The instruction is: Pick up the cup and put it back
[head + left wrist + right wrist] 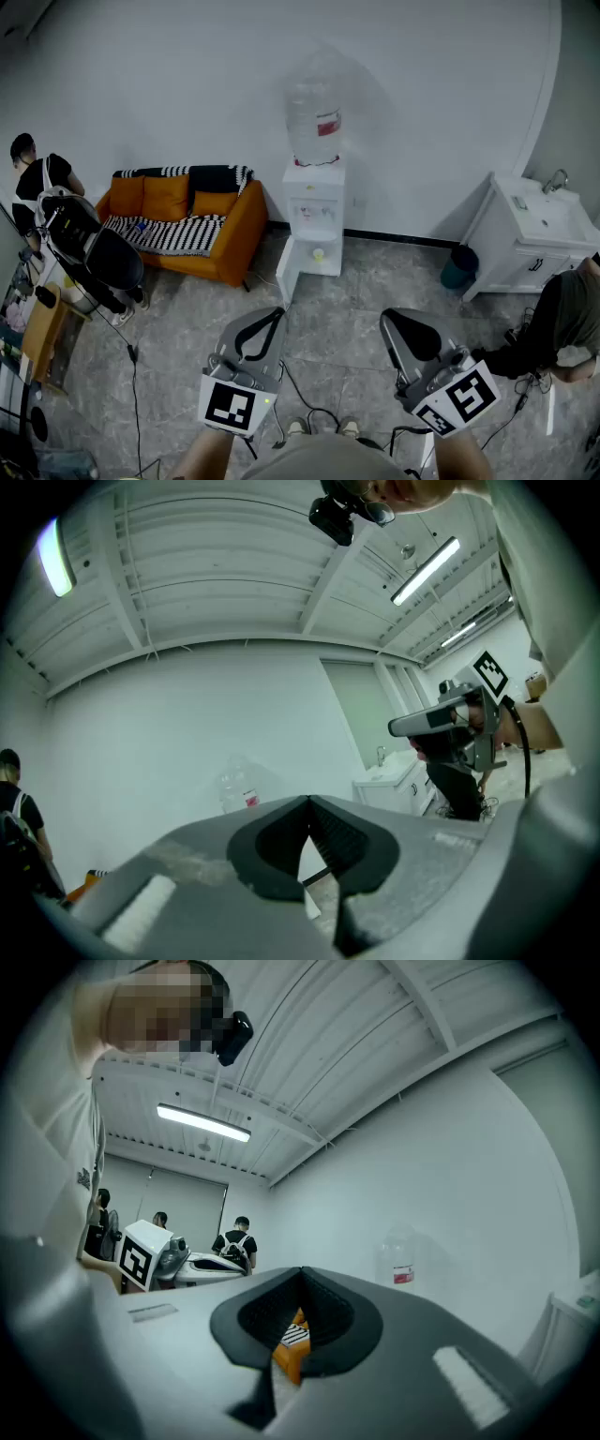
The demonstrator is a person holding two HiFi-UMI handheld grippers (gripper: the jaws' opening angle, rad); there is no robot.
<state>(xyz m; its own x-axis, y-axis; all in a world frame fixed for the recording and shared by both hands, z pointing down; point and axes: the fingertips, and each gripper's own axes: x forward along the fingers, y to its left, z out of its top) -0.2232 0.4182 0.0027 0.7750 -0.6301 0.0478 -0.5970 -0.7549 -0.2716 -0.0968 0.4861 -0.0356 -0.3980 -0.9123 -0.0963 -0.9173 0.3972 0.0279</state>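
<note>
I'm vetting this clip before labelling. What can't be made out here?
Cup: in the head view, the small yellowish object in the white water dispenser is too small to identify.
Orange sofa: right gripper view, mostly hidden by the shut right tongs.
Person: head view, cut by the right edge.

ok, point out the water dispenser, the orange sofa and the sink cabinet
water dispenser (314, 211), head view, white front panel under the bottle
orange sofa (167, 197), head view, orange back cushion
sink cabinet (544, 217), head view, white top by the basin
</note>
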